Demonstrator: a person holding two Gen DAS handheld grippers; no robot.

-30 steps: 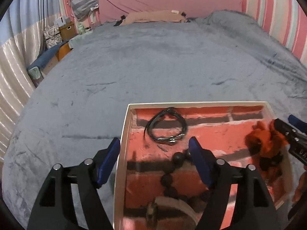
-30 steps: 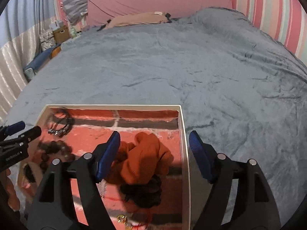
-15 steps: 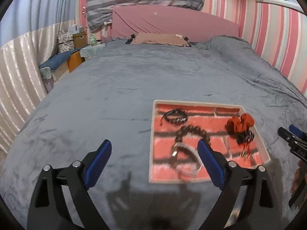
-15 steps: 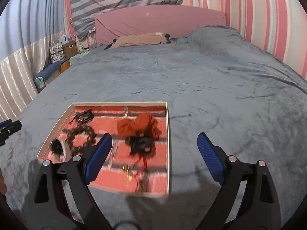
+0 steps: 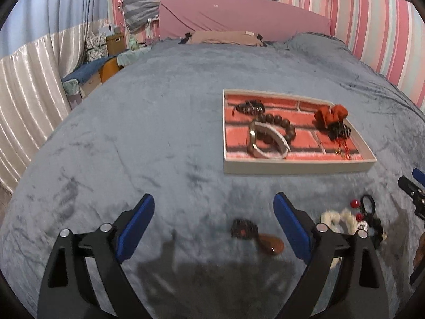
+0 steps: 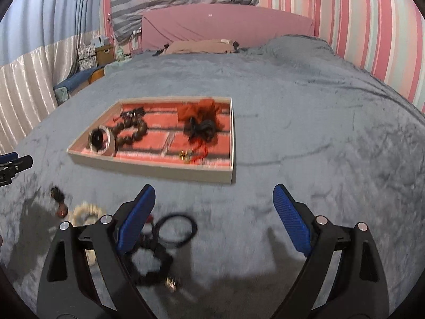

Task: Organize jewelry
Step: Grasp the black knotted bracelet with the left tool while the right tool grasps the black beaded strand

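Observation:
A shallow cream tray with a red brick-pattern floor lies on the grey blanket. It holds a black cord bracelet, a brown bead bracelet, a pale bangle, an orange scrunchie and a black claw clip. My left gripper hangs open and empty in front of the tray. Just under it lies a dark brown pendant piece. My right gripper is open and empty too, with a black hair loop and a black scrunchie by its left finger.
A cream scrunchie and a black tie with red beads lie loose on the blanket near the front right. The bed's pink headboard and a tan pillow are far back. Boxes and a curtain stand at the left.
Both grippers have drawn back from over the tray towards the near side of the bed, and their jaws have spread wider. Loose pieces on the blanket have come into view.

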